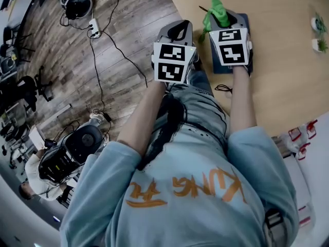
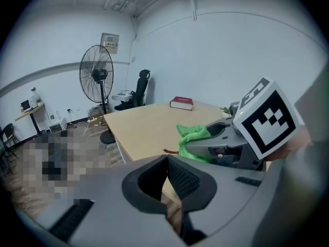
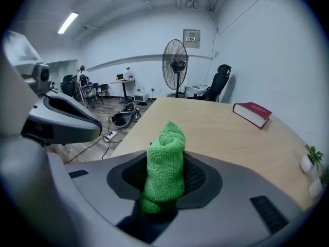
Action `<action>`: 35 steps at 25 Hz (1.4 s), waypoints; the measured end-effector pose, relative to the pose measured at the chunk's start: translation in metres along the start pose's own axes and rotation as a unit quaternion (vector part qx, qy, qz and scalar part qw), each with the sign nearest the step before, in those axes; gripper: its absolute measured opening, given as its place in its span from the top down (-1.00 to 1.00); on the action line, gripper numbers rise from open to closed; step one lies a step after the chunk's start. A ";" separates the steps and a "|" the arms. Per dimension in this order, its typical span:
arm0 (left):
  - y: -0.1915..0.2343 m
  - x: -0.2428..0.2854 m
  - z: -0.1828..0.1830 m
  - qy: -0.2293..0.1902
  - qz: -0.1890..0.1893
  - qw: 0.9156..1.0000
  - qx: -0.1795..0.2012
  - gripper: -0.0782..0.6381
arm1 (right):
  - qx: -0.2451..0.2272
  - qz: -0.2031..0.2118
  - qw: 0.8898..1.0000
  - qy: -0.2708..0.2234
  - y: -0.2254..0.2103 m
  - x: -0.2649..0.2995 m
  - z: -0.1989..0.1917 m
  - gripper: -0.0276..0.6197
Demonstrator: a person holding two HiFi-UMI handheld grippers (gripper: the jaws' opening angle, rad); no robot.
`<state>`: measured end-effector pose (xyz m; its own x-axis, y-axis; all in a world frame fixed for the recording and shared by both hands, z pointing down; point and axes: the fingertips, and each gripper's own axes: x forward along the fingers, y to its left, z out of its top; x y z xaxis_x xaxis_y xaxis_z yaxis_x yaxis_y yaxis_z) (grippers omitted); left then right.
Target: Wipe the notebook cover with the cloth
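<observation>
My right gripper (image 1: 226, 18) is shut on a bunched green cloth (image 1: 216, 10), which sticks up between its jaws (image 3: 165, 158). It hovers over the near edge of the wooden table (image 1: 288, 76), with a dark blue flat thing (image 1: 220, 66) showing beneath it. Just beyond the table edge, my left gripper (image 1: 178, 31) hangs over the person's lap, jaws shut with nothing between them (image 2: 167, 161). A dark red closed book (image 3: 253, 113) lies far across the table, also seen in the left gripper view (image 2: 181, 103). The right gripper (image 2: 208, 144) and cloth (image 2: 193, 135) show there too.
Two small potted plants (image 1: 318, 32) stand at the table's right side. A standing fan (image 3: 176, 60) and an office chair (image 3: 220, 81) are beyond the far end. Cables and a power strip (image 1: 94, 29) lie on the wood floor to the left.
</observation>
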<state>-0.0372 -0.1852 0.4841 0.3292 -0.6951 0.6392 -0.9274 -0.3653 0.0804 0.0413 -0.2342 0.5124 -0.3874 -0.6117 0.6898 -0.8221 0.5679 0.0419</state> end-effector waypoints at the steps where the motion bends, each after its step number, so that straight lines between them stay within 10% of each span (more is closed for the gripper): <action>1: 0.000 0.000 0.000 0.000 0.000 1.000 0.000 0.73 | 0.002 0.000 1.000 -0.001 0.000 -0.001 -0.001 0.50; 35: -0.026 -0.018 -0.023 0.003 -0.034 0.999 -0.015 0.73 | -0.016 0.002 1.000 0.009 0.021 -0.053 -0.052 0.50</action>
<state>-0.0230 -0.1489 0.4884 0.3910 -0.6650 0.6363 -0.9078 -0.3926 0.1476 0.0664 -0.1614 0.5139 -0.3821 -0.5994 0.7034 -0.8068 0.5876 0.0624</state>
